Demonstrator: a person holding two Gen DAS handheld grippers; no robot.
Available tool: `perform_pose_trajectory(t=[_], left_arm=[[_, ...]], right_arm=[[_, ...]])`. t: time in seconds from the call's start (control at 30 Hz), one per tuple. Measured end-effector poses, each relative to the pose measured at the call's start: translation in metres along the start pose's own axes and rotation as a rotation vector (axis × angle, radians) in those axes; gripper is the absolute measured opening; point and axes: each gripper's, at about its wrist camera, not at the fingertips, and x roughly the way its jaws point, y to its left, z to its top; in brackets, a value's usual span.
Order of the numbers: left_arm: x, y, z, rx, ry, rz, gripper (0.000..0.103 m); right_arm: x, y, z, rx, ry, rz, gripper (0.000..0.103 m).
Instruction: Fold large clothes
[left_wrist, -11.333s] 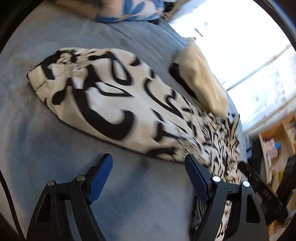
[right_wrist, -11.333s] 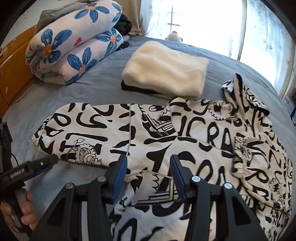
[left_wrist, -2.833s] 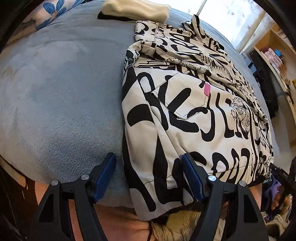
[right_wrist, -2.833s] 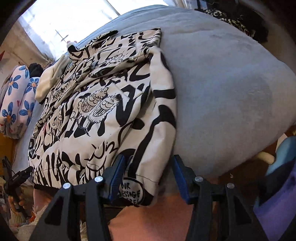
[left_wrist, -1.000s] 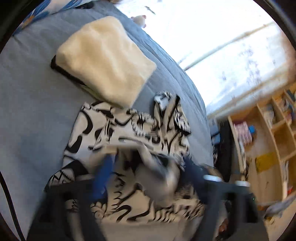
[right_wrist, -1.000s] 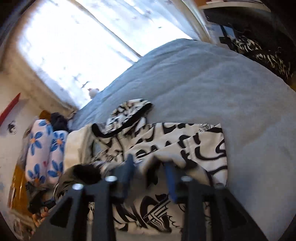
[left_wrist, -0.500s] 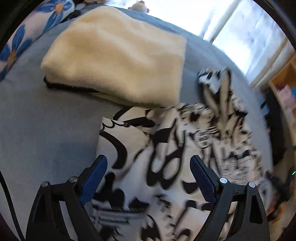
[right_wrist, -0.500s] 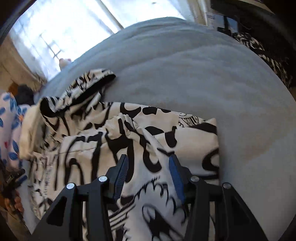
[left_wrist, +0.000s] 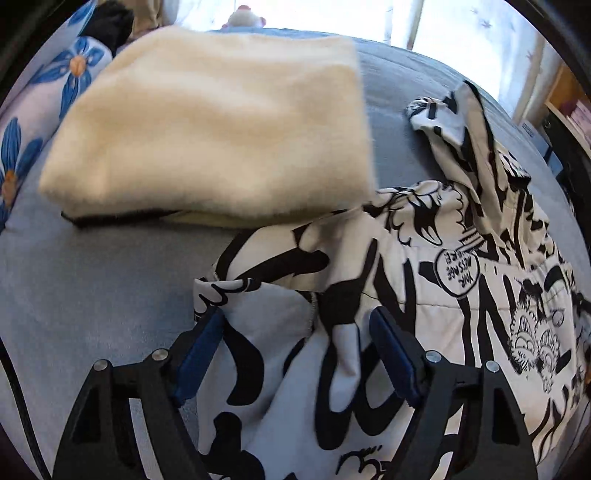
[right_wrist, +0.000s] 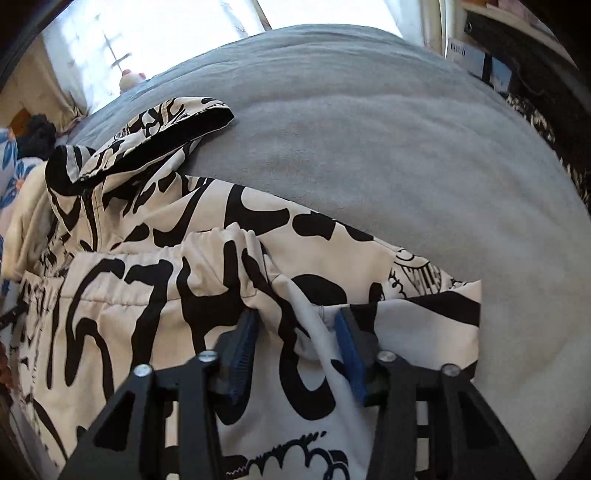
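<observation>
Grey bed (left_wrist: 92, 288) holds black-and-white jacket (left_wrist: 461, 266), folded beside cream blanket (left_wrist: 221, 122), touching its edge. Left gripper (left_wrist: 295, 328) jaws spread wide over jacket fabric, not pinching. Right gripper (right_wrist: 295, 328) jaws apart, jacket fold bunched between them.

We are in a home bedroom; a bed with a grey bedspread (right_wrist: 369, 147) fills both views; a flower-print quilt (left_wrist: 44, 92) and a folded cream blanket (left_wrist: 214, 122) lie on it; a small plush toy (right_wrist: 129, 79) sits at the bright window (right_wrist: 166, 37); wooden shelves (left_wrist: 569, 103) stand to one side.
</observation>
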Motion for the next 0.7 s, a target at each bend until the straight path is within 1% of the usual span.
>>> perform_pose_trajectory(t=[0.03,0.07,0.1,0.13,0.17,0.2,0.23,0.27,0.33,0.4,0.43,0.47,0.5,0.53,0.6,0.67,0.7], left_arm=[[-0.002,-0.003,-0.001,0.016,-0.009,0.013,0.072],[-0.004,-0.008,-0.003,0.036,-0.028,0.039,0.064],[-0.006,-0.013,-0.005,0.052,-0.038,0.062,0.060],[-0.007,-0.020,-0.007,0.075,-0.044,0.087,0.050],[-0.009,-0.026,-0.009,0.095,-0.051,0.098,0.036],[-0.011,-0.033,-0.012,0.126,-0.064,0.113,0.028],[-0.013,-0.039,-0.015,0.152,-0.078,0.133,0.014],[-0.016,-0.046,-0.018,0.181,-0.106,0.171,0.009],[-0.027,-0.053,-0.021,0.198,-0.157,0.216,0.005],[-0.039,-0.053,-0.018,0.162,-0.206,0.224,0.003],[-0.044,-0.053,-0.016,0.139,-0.232,0.220,0.000],[-0.051,-0.053,-0.013,0.116,-0.276,0.240,0.000],[-0.062,-0.043,-0.013,0.098,-0.333,0.276,0.000],[-0.068,-0.039,-0.007,0.072,-0.370,0.284,0.000],[-0.067,-0.031,0.003,0.027,-0.362,0.272,0.000],[-0.056,-0.023,0.008,0.010,-0.323,0.260,0.000],[-0.047,-0.021,0.007,0.006,-0.278,0.201,0.000]], right_arm=[[-0.002,0.001,-0.002,-0.009,-0.012,-0.011,0.024],[-0.004,0.002,-0.003,-0.013,-0.020,-0.013,0.017],[-0.007,0.004,-0.005,-0.018,-0.025,0.001,0.006],[-0.009,0.006,-0.006,-0.026,-0.035,-0.014,0.006],[-0.011,0.010,-0.008,-0.038,-0.049,-0.028,0.005],[-0.014,0.014,-0.011,-0.056,-0.065,-0.048,0.004],[-0.016,0.017,-0.013,-0.067,-0.079,-0.068,0.003],[-0.020,0.019,-0.015,-0.069,-0.095,-0.080,0.003],[-0.030,0.019,-0.015,-0.058,-0.141,-0.088,0.003],[-0.043,0.017,-0.013,-0.029,-0.190,-0.076,0.003],[-0.052,0.015,-0.010,-0.007,-0.222,-0.060,0.003],[-0.059,0.016,-0.008,0.001,-0.248,-0.062,0.003],[-0.062,0.017,-0.004,0.002,-0.270,-0.070,0.003],[-0.064,0.018,-0.001,0.002,-0.288,-0.071,0.003],[-0.061,0.020,0.004,0.006,-0.300,-0.076,0.003],[-0.048,0.021,0.010,0.022,-0.278,-0.083,0.003],[-0.042,0.021,0.010,0.028,-0.267,-0.084,0.003]])
